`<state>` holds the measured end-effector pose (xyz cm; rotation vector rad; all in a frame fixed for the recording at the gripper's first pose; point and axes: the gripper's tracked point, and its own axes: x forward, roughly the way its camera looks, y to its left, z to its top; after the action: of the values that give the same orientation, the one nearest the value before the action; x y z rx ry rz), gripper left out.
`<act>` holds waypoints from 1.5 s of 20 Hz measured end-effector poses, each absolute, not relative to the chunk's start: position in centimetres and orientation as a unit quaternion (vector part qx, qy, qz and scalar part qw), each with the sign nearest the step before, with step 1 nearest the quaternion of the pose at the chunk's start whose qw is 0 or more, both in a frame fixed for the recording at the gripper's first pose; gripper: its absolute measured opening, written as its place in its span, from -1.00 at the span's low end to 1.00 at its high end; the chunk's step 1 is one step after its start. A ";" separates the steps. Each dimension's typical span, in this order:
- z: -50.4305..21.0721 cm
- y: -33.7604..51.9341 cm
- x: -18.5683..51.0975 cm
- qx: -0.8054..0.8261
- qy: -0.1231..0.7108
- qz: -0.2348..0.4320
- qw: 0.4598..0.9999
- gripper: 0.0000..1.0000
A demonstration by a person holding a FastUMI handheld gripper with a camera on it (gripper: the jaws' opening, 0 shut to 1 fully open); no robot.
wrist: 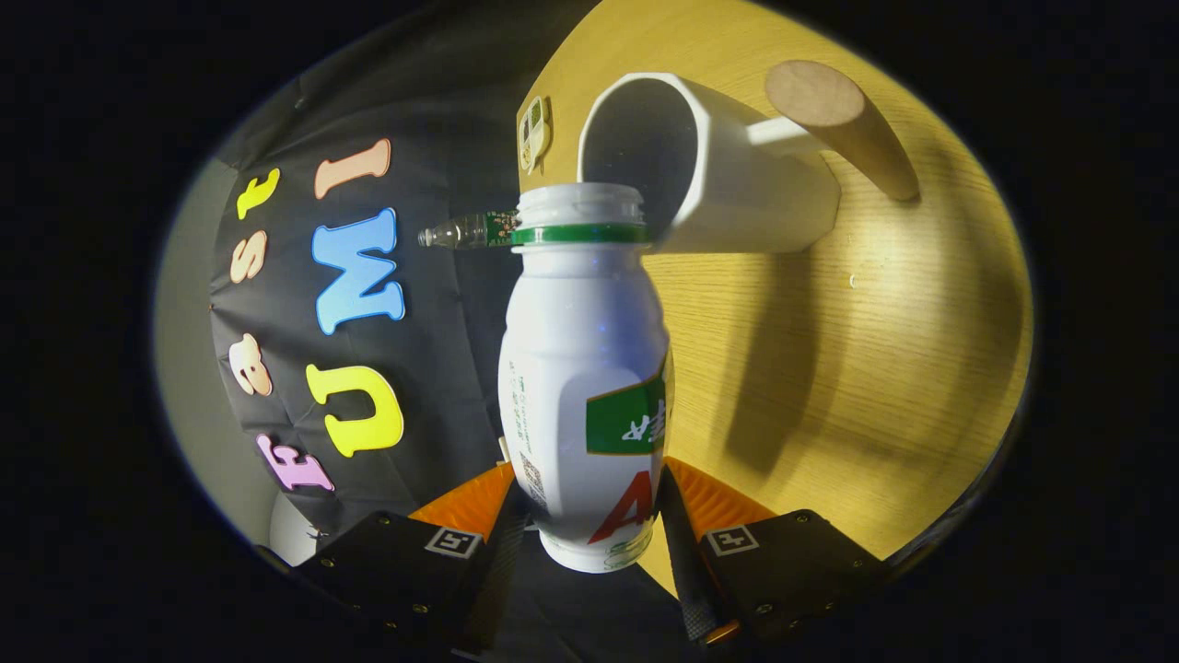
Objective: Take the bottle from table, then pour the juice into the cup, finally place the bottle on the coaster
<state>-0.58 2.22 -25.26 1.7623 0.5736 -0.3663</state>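
Note:
My gripper [589, 502] is shut on the lower body of a white plastic bottle [580, 368] with a green neck ring and a green and red label. Both fingers press its sides. The bottle is tipped far over, so the wooden table [875, 368] stands like a wall beside it. The uncapped mouth of the bottle sits at the rim of a white cup [728, 175] with a round wooden handle [843, 120]. The cup's inside looks dark; I cannot tell whether liquid flows.
A small pale coaster-like tag [534, 133] lies on the table beyond the cup. A small clear bottle [461, 232] shows by the table's edge, against the booth's black cloth wall [433, 304].

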 end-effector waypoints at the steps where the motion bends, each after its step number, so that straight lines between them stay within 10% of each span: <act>1: -25.1 2.2 -0.7 0.758 0.248 -0.156 0.582 0.47; 30: -23.5 2.1 -0.4 0.794 0.262 -0.161 0.525 0.34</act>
<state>-0.36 2.07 -23.54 1.8991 0.6267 -0.3840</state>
